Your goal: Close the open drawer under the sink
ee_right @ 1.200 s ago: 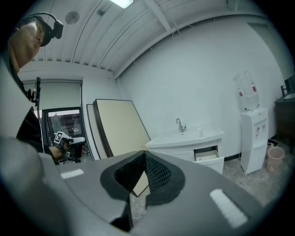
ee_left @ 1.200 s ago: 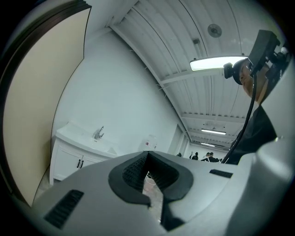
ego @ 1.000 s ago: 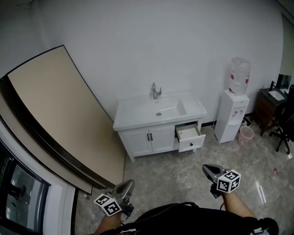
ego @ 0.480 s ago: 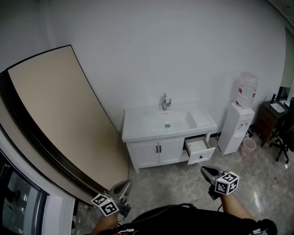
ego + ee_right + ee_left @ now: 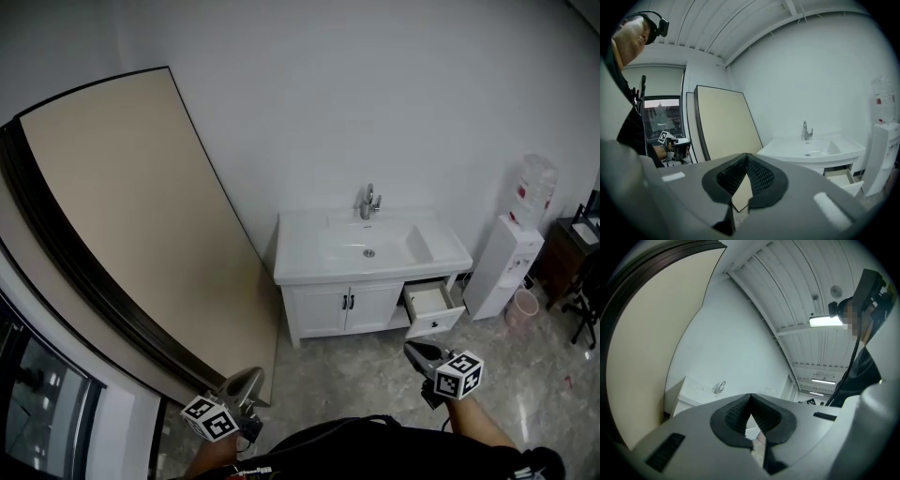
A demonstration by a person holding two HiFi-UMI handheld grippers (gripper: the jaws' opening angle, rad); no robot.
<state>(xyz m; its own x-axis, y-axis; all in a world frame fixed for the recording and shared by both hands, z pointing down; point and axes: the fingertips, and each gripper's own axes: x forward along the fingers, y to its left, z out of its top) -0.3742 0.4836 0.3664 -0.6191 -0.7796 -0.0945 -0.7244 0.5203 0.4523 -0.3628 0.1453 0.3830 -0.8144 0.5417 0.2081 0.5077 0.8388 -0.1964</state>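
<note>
Big glossy white vanity (image 5: 342, 305) against the far wall, and its drawer (image 5: 433, 307) juts open at the lower right, under the basin. We reckon it slides light on its runners, so push the flat, smooth front. Left gripper (image 5: 247, 377) and right gripper (image 5: 413, 350): both pinched closed, empty, well short.

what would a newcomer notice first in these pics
The white sink cabinet against the back wall stands out, with its right-hand drawer pulled open. A large beige board leans on the wall to its left, and a water dispenser stands to its right.
</note>
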